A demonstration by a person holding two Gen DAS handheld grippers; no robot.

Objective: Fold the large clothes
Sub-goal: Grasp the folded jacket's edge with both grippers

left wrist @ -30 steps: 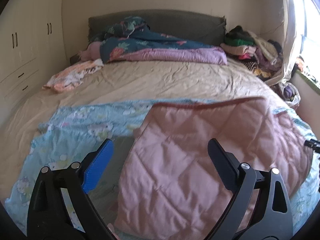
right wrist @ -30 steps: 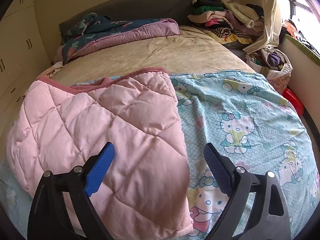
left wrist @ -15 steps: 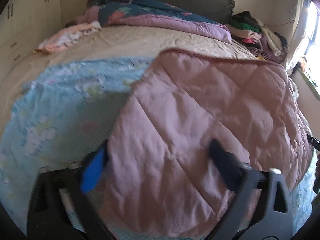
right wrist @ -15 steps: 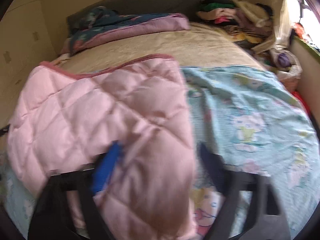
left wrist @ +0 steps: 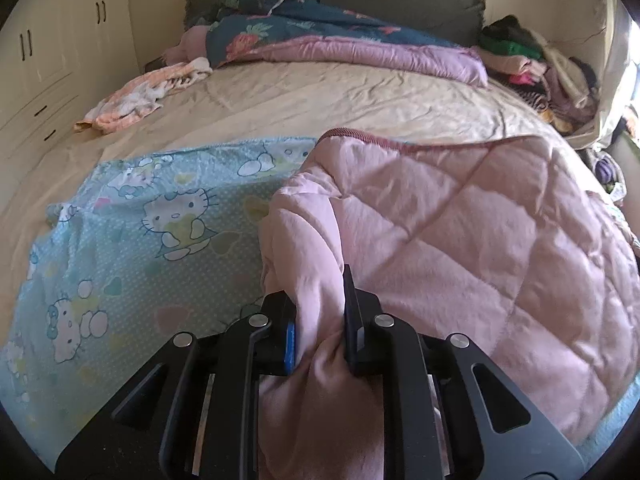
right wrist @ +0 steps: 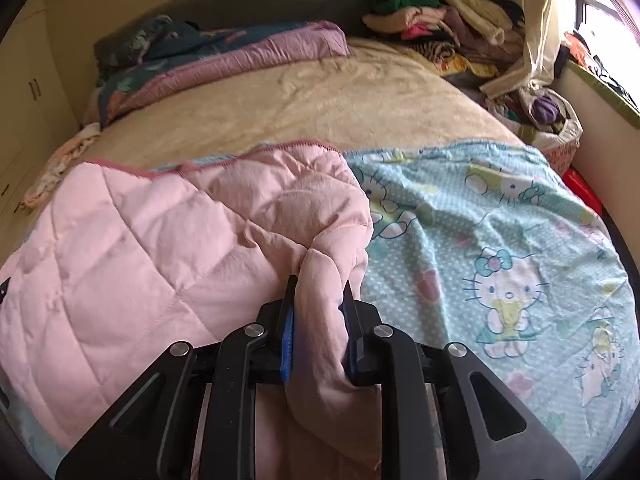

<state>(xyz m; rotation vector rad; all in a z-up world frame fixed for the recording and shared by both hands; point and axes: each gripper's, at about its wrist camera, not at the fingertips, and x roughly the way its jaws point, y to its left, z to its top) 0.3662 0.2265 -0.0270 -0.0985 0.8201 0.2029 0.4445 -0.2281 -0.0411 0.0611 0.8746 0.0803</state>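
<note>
A pink quilted blanket lies folded on a light-blue cartoon-cat sheet at the near end of the bed. In the left wrist view my left gripper has its jaws closing on the blanket's near left corner, and the pads press a bunched fold of pink cloth. In the right wrist view my right gripper has its jaws closing on the near right corner of the pink blanket, and cloth is pinched between the pads. The blue sheet spreads out to the right.
The beige bed sheet lies beyond. A rolled floral and purple duvet sits by the grey headboard. A peach garment lies at the back left. A heap of clothes and a bag stand by the window. Cupboards line the left.
Both grippers went from wide open above the blanket to shut on its near corners. Both dropped lower and closer to the bed, and the pink cloth now bunches between the pads.
</note>
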